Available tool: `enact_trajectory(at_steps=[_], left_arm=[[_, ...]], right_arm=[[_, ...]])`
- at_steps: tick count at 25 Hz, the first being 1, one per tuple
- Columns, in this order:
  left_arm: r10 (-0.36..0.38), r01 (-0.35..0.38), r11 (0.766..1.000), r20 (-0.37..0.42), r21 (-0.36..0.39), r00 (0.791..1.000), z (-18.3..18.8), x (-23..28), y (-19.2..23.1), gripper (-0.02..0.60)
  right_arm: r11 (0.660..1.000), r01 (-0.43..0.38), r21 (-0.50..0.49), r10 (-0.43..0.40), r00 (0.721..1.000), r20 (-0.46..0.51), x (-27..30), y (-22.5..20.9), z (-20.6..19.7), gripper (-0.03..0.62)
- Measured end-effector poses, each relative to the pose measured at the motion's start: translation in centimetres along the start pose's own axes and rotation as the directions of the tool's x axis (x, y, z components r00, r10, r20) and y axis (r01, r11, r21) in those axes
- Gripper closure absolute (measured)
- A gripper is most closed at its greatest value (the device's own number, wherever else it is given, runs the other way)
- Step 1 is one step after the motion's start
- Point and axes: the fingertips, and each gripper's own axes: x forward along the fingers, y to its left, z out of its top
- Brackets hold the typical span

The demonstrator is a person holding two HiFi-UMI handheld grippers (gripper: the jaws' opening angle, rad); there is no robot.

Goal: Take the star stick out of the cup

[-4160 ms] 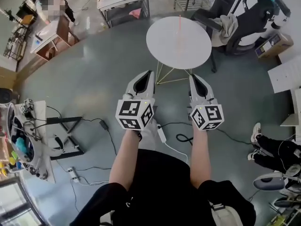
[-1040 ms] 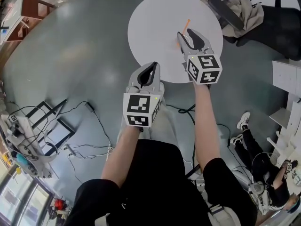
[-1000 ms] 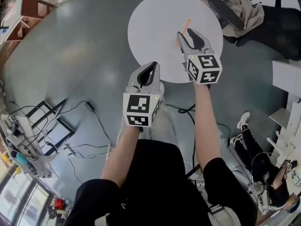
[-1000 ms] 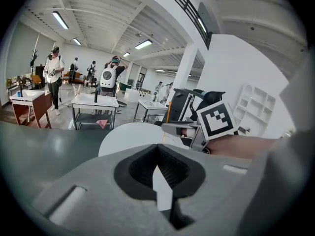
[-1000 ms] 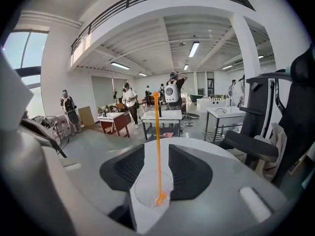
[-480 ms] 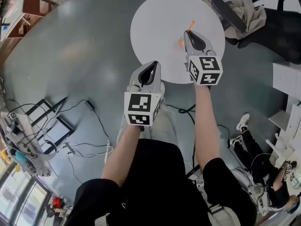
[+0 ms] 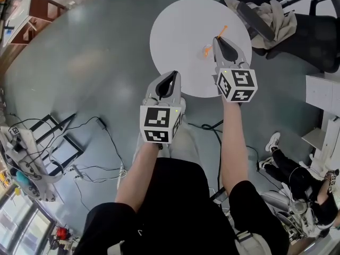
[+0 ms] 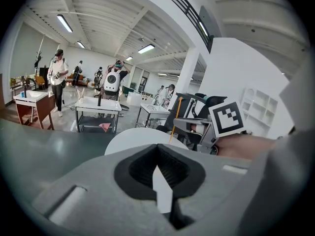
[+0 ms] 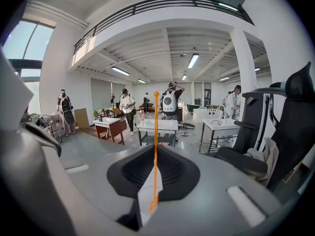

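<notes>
Star stick (image 7: 223, 30) stands slanted above the round white desk (image 7: 175, 47). Its lower end is at an orange blur; the cup cannot be made out. Right gripper (image 7: 218, 39) fingers, wide a second ago, now pinch the shaft. Left gripper (image 7: 169, 78) fingers are closed on nothing. Judgement: grasp made, lift-out remains.

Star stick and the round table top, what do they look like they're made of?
Star stick: probably plastic, going by its even bright orange colour and thin, straight shaft; finish too fine to judge.
Table top: smooth matte white, no grain or glare showing; laminate or painted board, I cannot tell which.
</notes>
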Motion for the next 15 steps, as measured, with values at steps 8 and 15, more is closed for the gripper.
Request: enact_trajectory(at_steps=[8, 15], left_arm=[[-0.01, 0.009, 1.0, 0.059, 0.014, 0.998, 2.6, -2.0, -0.3, 0.578], [-0.05, 0.044, 0.998, 0.137, 0.048, 0.989, 6.4, -4.0, -2.3, 0.578]], right_arm=[[0.999, -0.003, -0.046, 0.006, 0.997, 0.076, -2.3, 1.0, 4.3, 0.569], [0.998, 0.019, -0.058, -0.01, 0.989, 0.144, -5.5, 1.8, 8.0, 0.571]])
